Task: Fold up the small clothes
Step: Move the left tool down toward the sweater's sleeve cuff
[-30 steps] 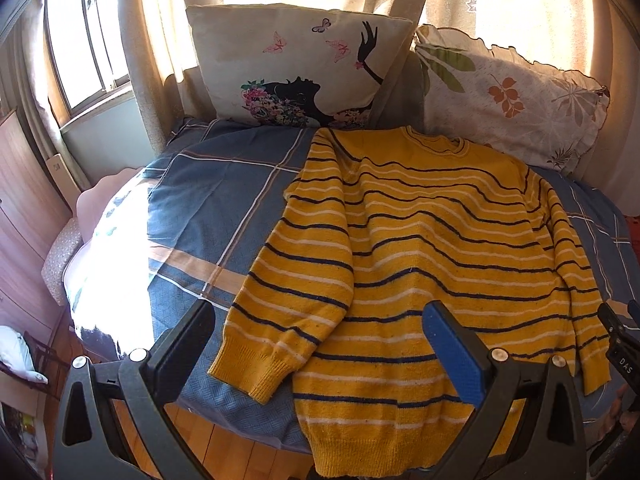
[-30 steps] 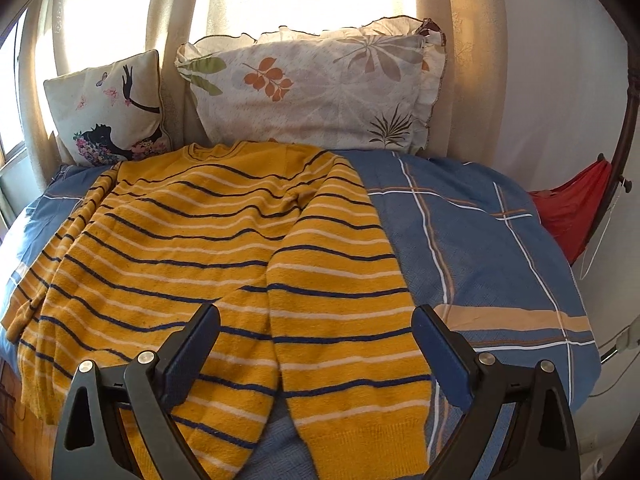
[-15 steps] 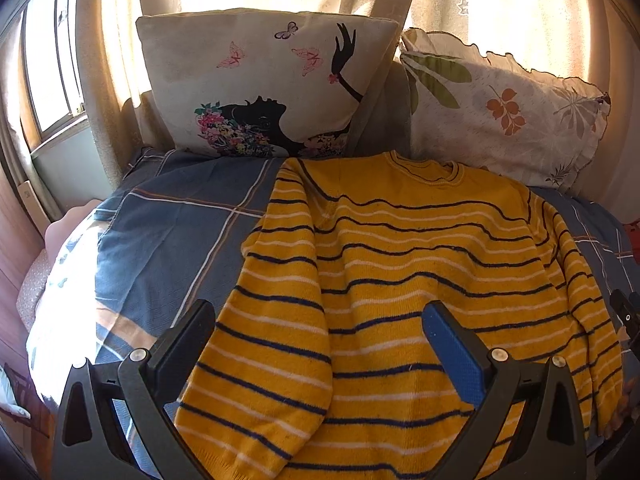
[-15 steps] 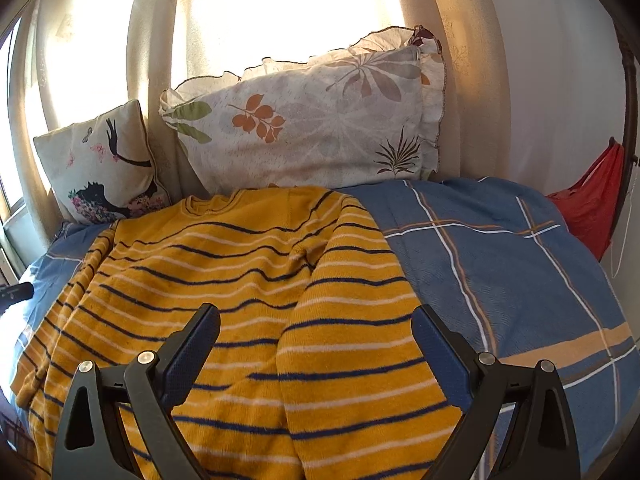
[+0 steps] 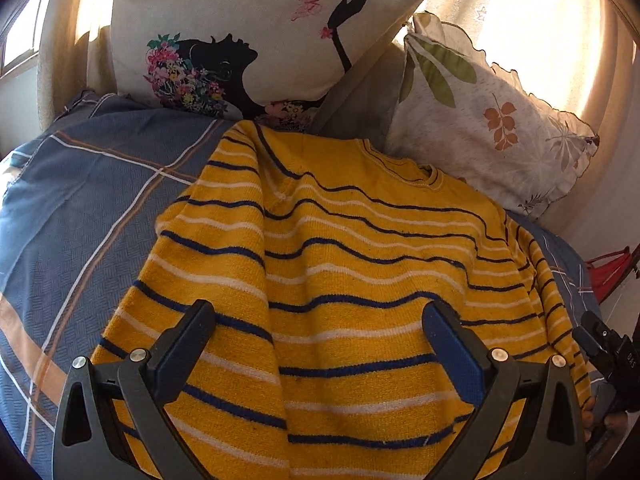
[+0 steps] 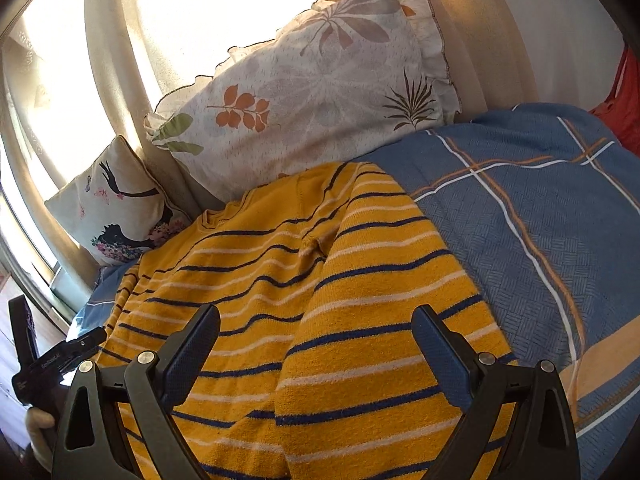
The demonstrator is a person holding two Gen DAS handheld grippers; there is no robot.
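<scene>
Sweater (image 5: 360,300) flat on bed (image 5: 80,208), sleeves folded in; left gripper (image 5: 316,344) and right gripper (image 6: 316,344) both spread wide, empty, above it; pinching one layer only could undo sleeve folds.

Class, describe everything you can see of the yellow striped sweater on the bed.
The sweater is mustard-yellow knit with thin navy and white stripes and a ribbed round collar. It lies spread, front up, on the blue plaid bedcover, collar toward the pillows, both sleeves laid alongside the body. Both open grippers hover over it; neither grips it.
</scene>
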